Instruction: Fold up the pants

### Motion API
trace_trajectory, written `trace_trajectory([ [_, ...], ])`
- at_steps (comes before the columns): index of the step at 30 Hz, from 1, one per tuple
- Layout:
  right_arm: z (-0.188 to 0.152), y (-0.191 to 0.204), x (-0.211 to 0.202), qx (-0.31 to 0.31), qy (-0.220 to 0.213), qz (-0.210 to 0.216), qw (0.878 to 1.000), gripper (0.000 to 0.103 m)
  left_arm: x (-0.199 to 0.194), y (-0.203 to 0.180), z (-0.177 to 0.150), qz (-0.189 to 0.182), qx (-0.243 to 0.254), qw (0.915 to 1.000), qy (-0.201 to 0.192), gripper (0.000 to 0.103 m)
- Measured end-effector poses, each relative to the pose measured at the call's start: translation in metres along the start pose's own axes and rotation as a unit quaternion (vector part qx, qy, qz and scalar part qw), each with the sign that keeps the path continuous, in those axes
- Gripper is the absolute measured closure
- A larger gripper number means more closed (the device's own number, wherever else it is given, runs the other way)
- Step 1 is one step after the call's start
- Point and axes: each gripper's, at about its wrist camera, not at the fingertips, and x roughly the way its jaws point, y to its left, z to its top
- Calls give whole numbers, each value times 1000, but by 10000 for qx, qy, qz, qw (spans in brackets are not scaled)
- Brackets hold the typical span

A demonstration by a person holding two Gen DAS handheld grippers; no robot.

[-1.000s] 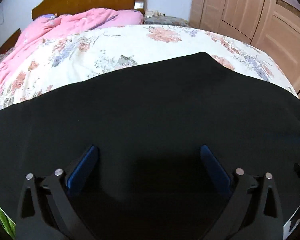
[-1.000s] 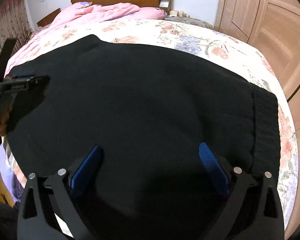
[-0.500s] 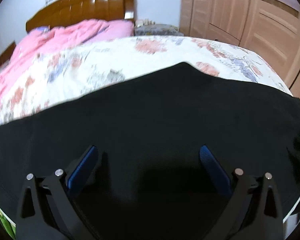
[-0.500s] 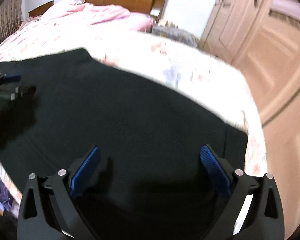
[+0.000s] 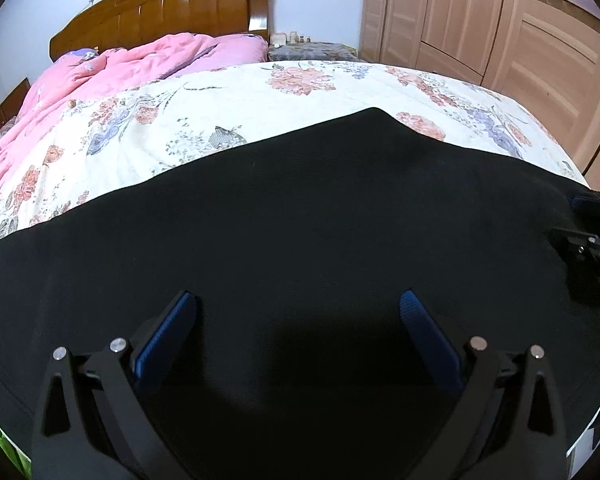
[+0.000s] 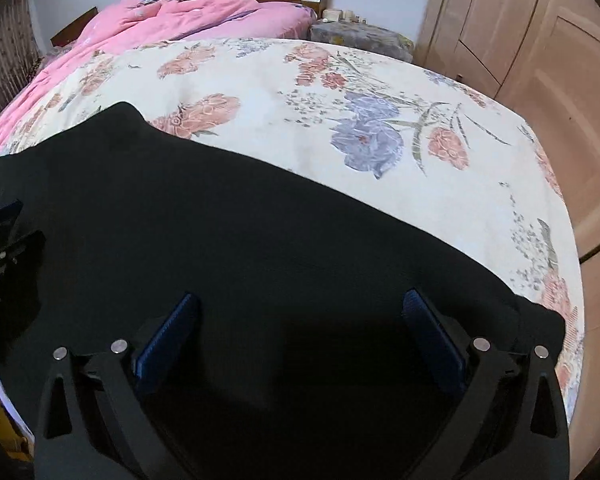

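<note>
Black pants (image 5: 300,220) lie flat across the near part of a floral bed sheet (image 5: 228,112), with a pointed corner toward the headboard. My left gripper (image 5: 298,304) hovers open over the dark cloth, nothing between its blue pads. In the right wrist view the pants (image 6: 228,232) fill the lower left, their ribbed waistband at the right edge (image 6: 540,320). My right gripper (image 6: 300,304) is open above the cloth near that end. The right gripper (image 5: 592,236) also shows at the left view's right edge, and the left gripper (image 6: 0,240) at the right view's left edge.
A pink quilt (image 5: 112,68) is bunched by the wooden headboard (image 5: 172,8). A nightstand with small items (image 5: 312,46) stands beside it. Wooden wardrobe doors (image 5: 500,32) run along the right. The bed's right edge (image 6: 572,248) drops off close to the waistband.
Both cameras shifted over the pants; the right view swung right and back, now showing more floral sheet. The right gripper reappears at the left view's right edge. Both stay open.
</note>
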Motion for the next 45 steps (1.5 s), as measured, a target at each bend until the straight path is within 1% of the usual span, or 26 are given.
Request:
trace_trajectory([
  [4, -7, 0, -6, 54, -10, 72, 10000, 6, -1, 1, -1, -28, 9, 10000, -20, 1],
  [9, -7, -1, 1, 115, -144, 37, 9998, 6, -1, 1, -2, -29, 12, 10000, -9, 1],
  [11, -7, -1, 1, 150, -205, 76, 9996, 5, -1, 1, -1, -1, 6, 10000, 53, 1],
  [12, -7, -2, 1, 157, -221, 93, 9996, 5, -3, -1, 2, 15, -17, 9999, 152, 1],
  [13, -7, -2, 1, 157, -230, 102, 9996, 5, -6, -1, 6, -111, -72, 9997, 181, 2],
  [14, -7, -2, 1, 154, -234, 104, 9996, 4, -14, -2, 14, -483, -206, 9986, 102, 2],
  [16, -8, -1, 1, 152, -266, 76, 9995, 4, -19, -7, 29, -918, -337, 9952, 14, 2],
  [17, -8, 0, 1, 148, -283, 54, 9995, 4, -18, -13, 37, -984, -323, 9946, 1, 2],
  [19, -9, 1, 1, 155, -314, 39, 9994, 4, -9, -32, 57, -1006, -99, 9949, -36, 2],
  [20, -9, 1, 1, 160, -325, 43, 9993, 4, 3, -44, 67, -1161, 2, 9932, 39, 2],
  [21, -9, 0, 1, 167, -334, 56, 9993, 4, 10, -50, 72, -1207, 37, 9926, 78, 2],
  [24, -9, 0, 1, 177, -345, 81, 9992, 4, 36, -74, 90, -1163, 361, 9925, 64, 2],
  [25, -9, -1, 1, 179, -351, 93, 9992, 4, 44, -78, 93, -1053, 457, 9934, 55, 2],
  [27, -10, -2, 0, 199, -370, 133, 9990, 4, 64, -82, 97, -537, 724, 9959, 16, 1],
  [28, -10, -3, 0, 226, -390, 179, 9988, 4, 72, -80, 98, -400, 761, 9963, 81, 1],
  [29, -10, -4, -1, 248, -406, 196, 9987, 4, 70, -75, 102, -498, 598, 9970, -9, 1],
  [31, -11, -4, -1, 284, -440, 235, 9983, 5, 74, -68, 104, -440, 463, 9980, 14, 1],
  [34, -11, -6, -3, 347, -498, 296, 9977, 5, 74, -68, 104, -316, 506, 9982, 4, 1],
  [38, -9, -6, -6, 379, -523, 401, 9971, 5, 73, -67, 103, -306, 475, 9984, -6, 1],
  [40, -14, -5, -22, 422, -676, 564, 9952, 5, 73, -67, 102, -310, 473, 9984, -6, 1],
  [41, -19, -4, -31, 486, -794, 775, 9926, 5, 73, -68, 101, -305, 478, 9984, -6, 1],
  [42, -27, -3, -40, 560, -872, 1115, 9884, 5, 73, -68, 101, -299, 483, 9984, -6, 1],
  [43, -32, -1, -42, 580, -832, 1290, 9864, 4, 74, -68, 102, -298, 474, 9984, -8, 1],
  [44, -37, 2, -40, 547, -707, 1356, 9867, 4, 75, -68, 103, -293, 459, 9985, -11, 1],
  [45, -45, 9, -34, 378, -553, 1184, 9907, 4, 76, -68, 103, -280, 454, 9986, -15, 1],
])
